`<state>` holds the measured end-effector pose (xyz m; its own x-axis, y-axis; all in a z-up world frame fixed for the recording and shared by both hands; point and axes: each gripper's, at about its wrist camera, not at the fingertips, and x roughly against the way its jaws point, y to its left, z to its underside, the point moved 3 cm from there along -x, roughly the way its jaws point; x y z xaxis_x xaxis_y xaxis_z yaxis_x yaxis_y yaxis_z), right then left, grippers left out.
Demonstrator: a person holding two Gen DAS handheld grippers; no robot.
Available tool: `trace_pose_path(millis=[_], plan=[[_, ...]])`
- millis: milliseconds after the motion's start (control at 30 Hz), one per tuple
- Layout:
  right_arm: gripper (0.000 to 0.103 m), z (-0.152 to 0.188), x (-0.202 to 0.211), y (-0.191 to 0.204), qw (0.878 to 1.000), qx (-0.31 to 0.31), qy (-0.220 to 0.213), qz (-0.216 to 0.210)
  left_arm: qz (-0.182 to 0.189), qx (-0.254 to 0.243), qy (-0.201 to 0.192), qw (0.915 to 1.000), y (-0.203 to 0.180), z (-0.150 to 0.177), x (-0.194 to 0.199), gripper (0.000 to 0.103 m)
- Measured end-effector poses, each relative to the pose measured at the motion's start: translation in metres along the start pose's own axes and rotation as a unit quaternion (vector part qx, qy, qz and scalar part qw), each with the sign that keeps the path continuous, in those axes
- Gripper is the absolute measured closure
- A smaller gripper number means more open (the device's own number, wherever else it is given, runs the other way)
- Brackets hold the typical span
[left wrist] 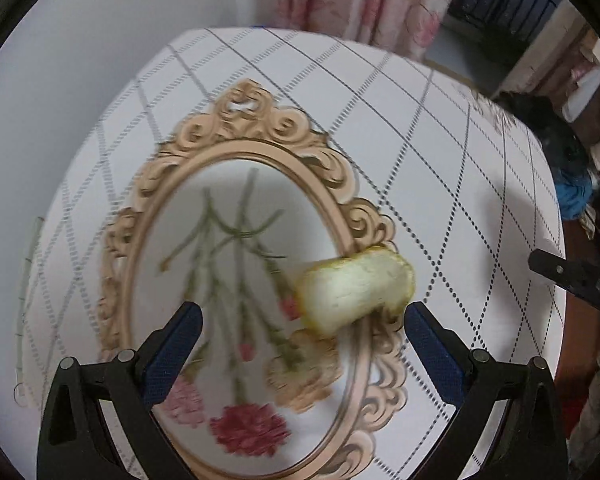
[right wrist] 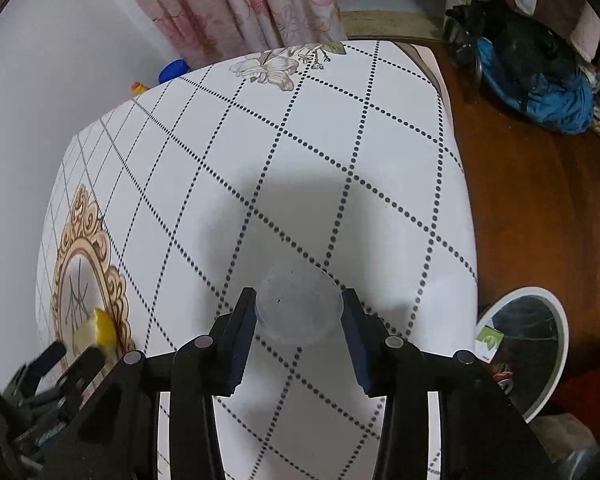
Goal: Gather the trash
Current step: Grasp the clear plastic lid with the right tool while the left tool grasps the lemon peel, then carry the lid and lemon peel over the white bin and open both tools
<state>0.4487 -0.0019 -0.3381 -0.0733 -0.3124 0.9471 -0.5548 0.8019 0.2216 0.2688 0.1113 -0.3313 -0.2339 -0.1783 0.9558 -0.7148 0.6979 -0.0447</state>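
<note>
One piece of yellow fruit peel point(left wrist: 354, 290) lies on the bench point(right wrist: 308, 152) at the edge of the printed oval frame point(left wrist: 236, 240), between the wide-spread left tongs point(left wrist: 302, 320), nearer the right pad. The right tongs point(right wrist: 300, 316) clasp one clear plastic lid point(right wrist: 298, 308). Beyond the frame's far side: wooden floor, one white bin point(right wrist: 540, 360), pink curtain point(right wrist: 240, 0).
</note>
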Motion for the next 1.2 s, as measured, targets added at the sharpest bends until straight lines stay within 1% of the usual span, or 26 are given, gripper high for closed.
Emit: trace_pose_path(millis=[67, 100, 133, 167, 200, 233, 267, 333, 400, 633, 733, 867, 1067, 1200], plan=[[0.059, 0.005, 0.004, -0.002, 1.0, 0.004, -0.001, 0.002, 0.002, -0.006, 0.003, 1.0, -0.006, -0.003, -0.007, 0.0], [0.059, 0.006, 0.005, -0.003, 1.0, 0.006, -0.002, 0.004, 0.003, -0.008, 0.001, 1.0, -0.008, -0.004, -0.009, 0.003], [0.059, 0.007, 0.007, -0.005, 1.0, 0.007, -0.003, 0.006, 0.002, -0.01, -0.002, 1.0, -0.01, -0.006, -0.011, 0.016], [0.059, 0.007, 0.007, -0.006, 1.0, 0.008, -0.003, 0.008, 0.0, -0.009, -0.003, 1.0, -0.01, -0.006, -0.013, 0.025], [0.059, 0.008, 0.008, -0.007, 1.0, 0.008, -0.004, 0.009, 0.006, -0.008, -0.005, 0.9999, -0.011, -0.007, -0.014, 0.035], [0.059, 0.009, 0.008, -0.009, 1.0, 0.008, -0.004, 0.009, 0.001, -0.009, -0.013, 0.9999, -0.012, -0.008, -0.013, 0.049], [0.059, 0.01, 0.009, -0.01, 1.0, 0.007, -0.004, 0.009, 0.003, -0.012, -0.019, 0.9997, -0.013, -0.008, -0.011, 0.053], [0.059, 0.012, 0.01, -0.01, 1.0, 0.01, -0.005, 0.011, -0.002, -0.017, -0.035, 0.9992, -0.015, -0.009, -0.006, 0.066], [0.059, 0.014, 0.011, -0.01, 1.0, 0.012, -0.006, 0.01, -0.006, -0.027, -0.04, 0.9988, -0.017, -0.011, -0.002, 0.071], [0.059, 0.022, 0.022, -0.004, 1.0, 0.021, -0.018, 0.01, -0.03, -0.054, -0.059, 0.9964, -0.022, -0.001, 0.013, 0.076], [0.059, 0.025, 0.031, -0.003, 0.999, 0.025, -0.028, 0.01, -0.04, -0.062, -0.081, 0.994, -0.023, 0.001, 0.025, 0.076], [0.059, 0.031, 0.046, -0.002, 0.999, 0.03, -0.044, 0.012, -0.042, -0.072, -0.107, 0.9908, -0.029, 0.0, 0.046, 0.076], [0.059, 0.037, 0.08, -0.005, 0.997, 0.024, -0.074, 0.001, -0.031, -0.081, -0.152, 0.9845, -0.042, 0.001, 0.09, 0.076], [0.059, 0.041, 0.115, -0.013, 0.994, 0.017, -0.105, -0.01, -0.016, -0.094, -0.182, 0.9786, -0.059, -0.001, 0.122, 0.076]])
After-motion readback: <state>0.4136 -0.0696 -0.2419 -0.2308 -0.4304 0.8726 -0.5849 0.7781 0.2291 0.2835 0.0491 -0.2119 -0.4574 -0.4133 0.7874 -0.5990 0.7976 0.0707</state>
